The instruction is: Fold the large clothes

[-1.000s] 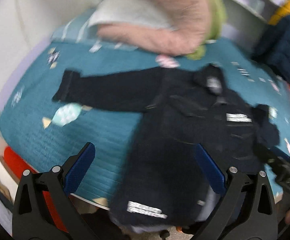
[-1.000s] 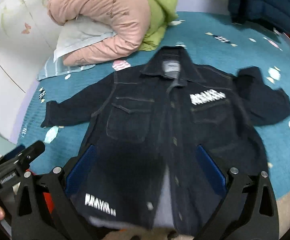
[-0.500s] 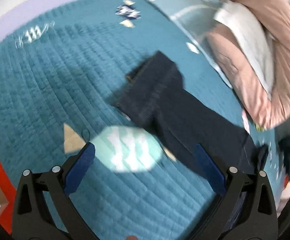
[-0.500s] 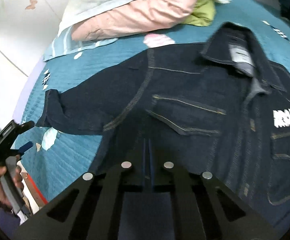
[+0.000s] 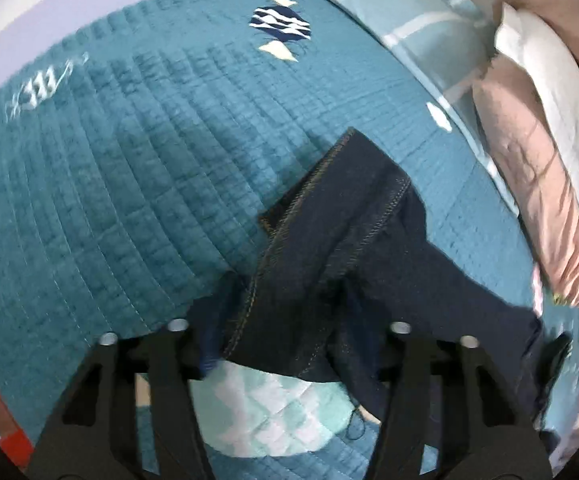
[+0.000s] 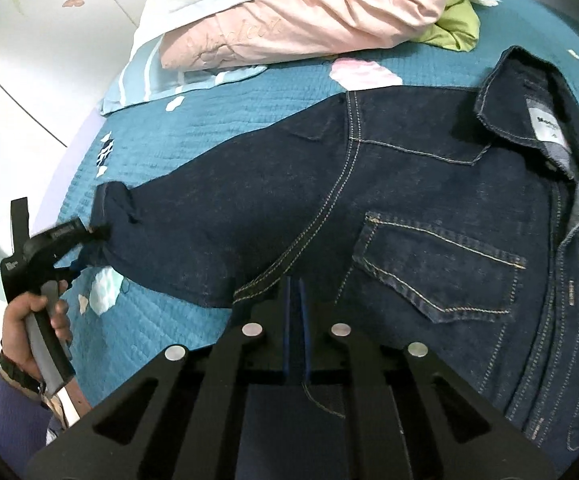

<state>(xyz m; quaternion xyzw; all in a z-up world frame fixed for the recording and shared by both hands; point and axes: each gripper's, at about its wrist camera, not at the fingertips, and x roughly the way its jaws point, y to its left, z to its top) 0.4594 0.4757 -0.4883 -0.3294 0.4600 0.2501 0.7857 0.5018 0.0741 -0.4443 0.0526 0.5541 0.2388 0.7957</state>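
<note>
A: Both grippers are now down on the denim jacket (image 6: pixel 369 200), having dropped from a hover over it since the earlier frames. Going left to right: the left gripper (image 5: pixel 289 344) is closing on the sleeve cuff (image 5: pixel 341 208), with cloth bunching between its 2 fingers.

B: And the right gripper (image 6: pixel 295 320)?

A: Its jaws are nearly together, pinching the jacket's side edge below the armpit seam. The jacket is lying face up on the teal quilt (image 6: pixel 149 320), with the collar (image 6: pixel 529 92) toward the pink duvet (image 6: pixel 309 20).

B: Step?

A: Probably the 1st fold, the sleeve side. Next move is calling for both grips lifting together and carrying the sleeve inward across the chest pocket (image 6: pixel 429 264).
</note>
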